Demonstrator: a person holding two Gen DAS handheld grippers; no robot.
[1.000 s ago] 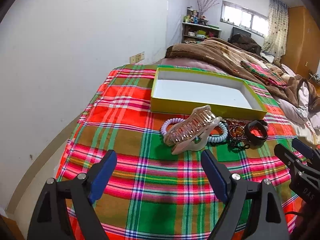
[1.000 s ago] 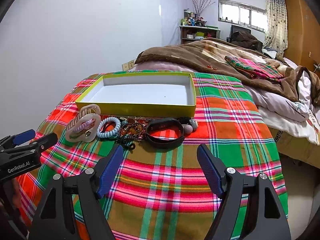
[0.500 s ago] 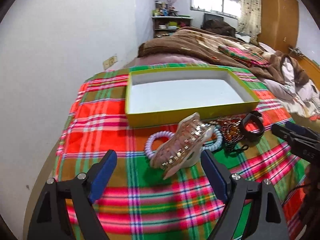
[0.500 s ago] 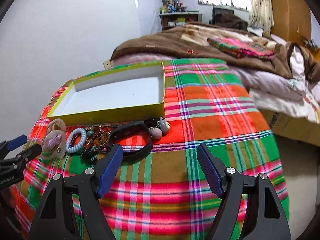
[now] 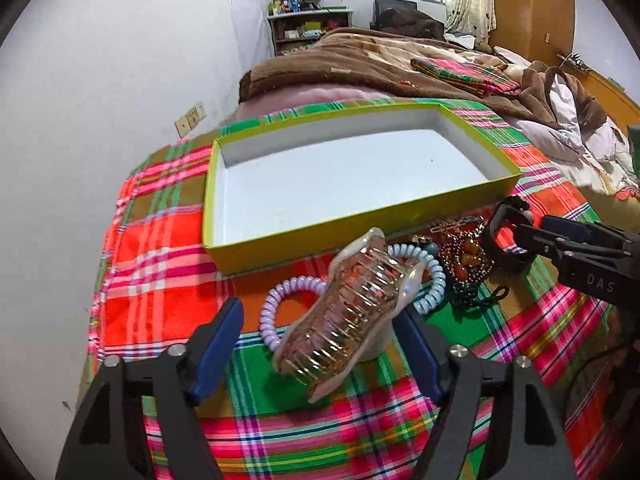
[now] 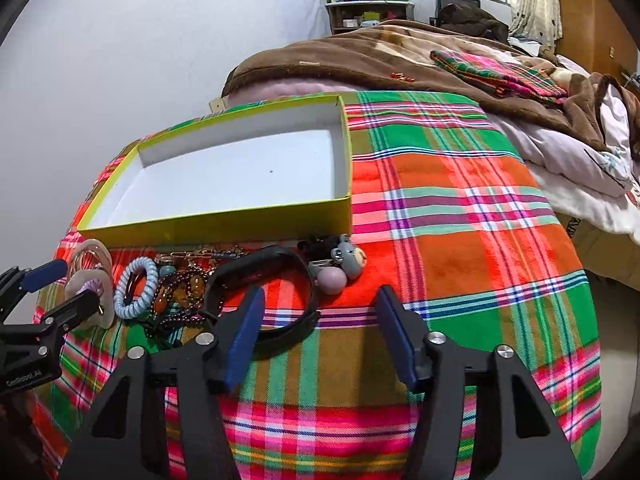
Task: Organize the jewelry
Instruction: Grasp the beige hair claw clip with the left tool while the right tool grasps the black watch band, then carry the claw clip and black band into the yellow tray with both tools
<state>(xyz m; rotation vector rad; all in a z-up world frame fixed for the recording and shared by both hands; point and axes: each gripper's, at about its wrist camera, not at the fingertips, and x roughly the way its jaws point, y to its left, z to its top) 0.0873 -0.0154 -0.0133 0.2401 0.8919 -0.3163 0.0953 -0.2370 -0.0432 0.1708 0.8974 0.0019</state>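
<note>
A yellow-green box (image 5: 304, 240) with a white, empty inside (image 6: 224, 224) lies on the plaid cloth. In front of it lie a clear pink hair claw (image 5: 352, 312), a blue spiral hair tie (image 6: 136, 288), a bead necklace (image 5: 466, 264), a black wristband (image 6: 276, 280) and a grey mouse charm (image 6: 348, 260). My left gripper (image 5: 320, 340) is open, its blue pads either side of the hair claw. My right gripper (image 6: 320, 332) is open, low over the cloth by the wristband and charm.
A brown blanket (image 6: 400, 60) and folded plaid cloth (image 6: 500, 76) lie on the bed behind the box. A white wall runs along the left. The bed's right edge (image 6: 580, 248) drops off. A shelf (image 5: 308, 24) stands at the back.
Both grippers have moved forward and lower toward the jewelry. The hair claw now sits between the left fingers. The right gripper has swung right toward the wristband and charm.
</note>
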